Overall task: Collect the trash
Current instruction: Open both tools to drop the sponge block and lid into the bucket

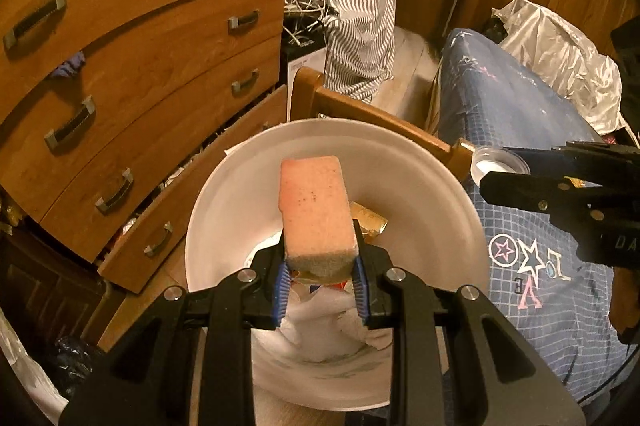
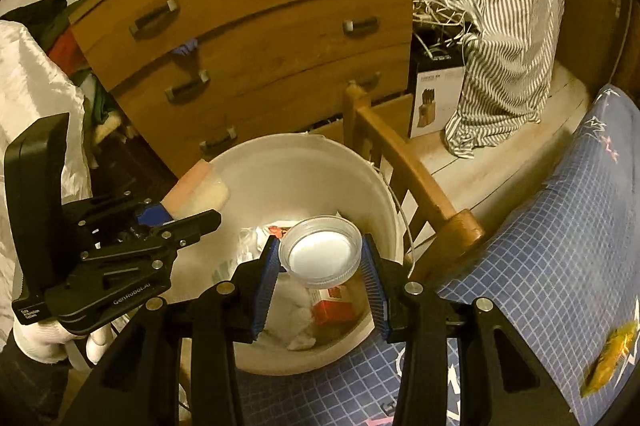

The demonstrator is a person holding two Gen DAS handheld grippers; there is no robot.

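My left gripper (image 1: 320,266) is shut on a pink sponge (image 1: 316,210) and holds it above the white trash bucket (image 1: 420,162). The bucket holds crumpled paper (image 1: 320,326) and a gold wrapper (image 1: 370,222). My right gripper (image 2: 320,258) is shut on a clear plastic lid (image 2: 320,250) over the same bucket (image 2: 288,154), above white paper (image 2: 300,338) and a red carton (image 2: 334,306). The left gripper (image 2: 180,222) with the sponge (image 2: 198,192) shows at the bucket's left rim. The right gripper (image 1: 560,178) with the lid (image 1: 496,162) shows at the right.
A wooden chest of drawers (image 1: 140,66) stands behind the bucket, its lower drawers ajar. A wooden chair (image 2: 416,178) stands beside the bucket. A blue patterned cloth (image 2: 540,266) covers the surface at the right, with a yellow wrapper (image 2: 610,358) on it. A striped shirt (image 2: 508,26) hangs behind.
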